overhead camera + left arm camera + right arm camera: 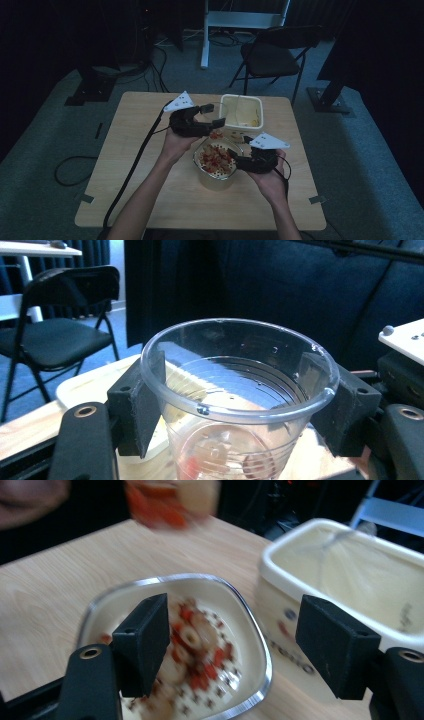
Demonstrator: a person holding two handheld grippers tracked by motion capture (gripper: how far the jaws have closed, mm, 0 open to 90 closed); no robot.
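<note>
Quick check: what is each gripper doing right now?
Left gripper: shut on the clear plastic cup.
Right gripper: open, holding nothing, above the bowl.

One clear cup [235, 390], one bowl [216, 162], one white tub [241, 115], one chair [272, 52], two grippers.

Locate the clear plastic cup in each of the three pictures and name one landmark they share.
High view: the clear plastic cup sits mid-frame in the left tongs, above the bowl.
Left gripper view: it stands centre frame, clamped between the black pads.
Right gripper view: a blurred cup bottom at the top edge, apparently this cup.
Shared landmark: the cream tub.
</note>
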